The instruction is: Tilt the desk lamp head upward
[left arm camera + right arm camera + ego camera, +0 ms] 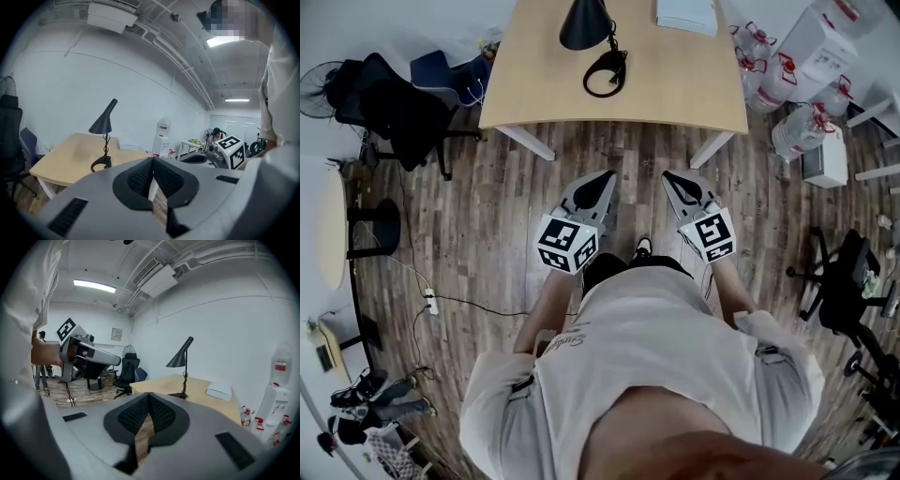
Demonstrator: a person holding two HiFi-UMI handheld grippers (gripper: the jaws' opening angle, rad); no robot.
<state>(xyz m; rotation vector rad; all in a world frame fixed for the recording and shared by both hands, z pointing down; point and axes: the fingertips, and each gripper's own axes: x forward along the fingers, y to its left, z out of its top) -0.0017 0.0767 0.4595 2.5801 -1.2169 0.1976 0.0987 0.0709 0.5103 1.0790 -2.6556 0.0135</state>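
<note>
The left gripper is held low in front of the person, above the wooden floor and short of the near edge of the desk. Its jaws are pressed together at the tips with nothing between them. The right gripper sits just beside it to the right at the same height. Its jaws also meet at the tips and carry nothing. Both point toward the desk and touch nothing on it. The black desk lamp stands on the far middle part of the desk, well apart from both grippers. Its open ring base rests on the desk top nearer the person than its cone-shaped head, which in the left gripper view slopes down and to the left from the top of a thin upright stem. A flat white box lies on the far right part of the desk, near the lamp but not touching it. Large water bottles stand on the floor right of the desk, and a dark office chair stands to its left.
</note>
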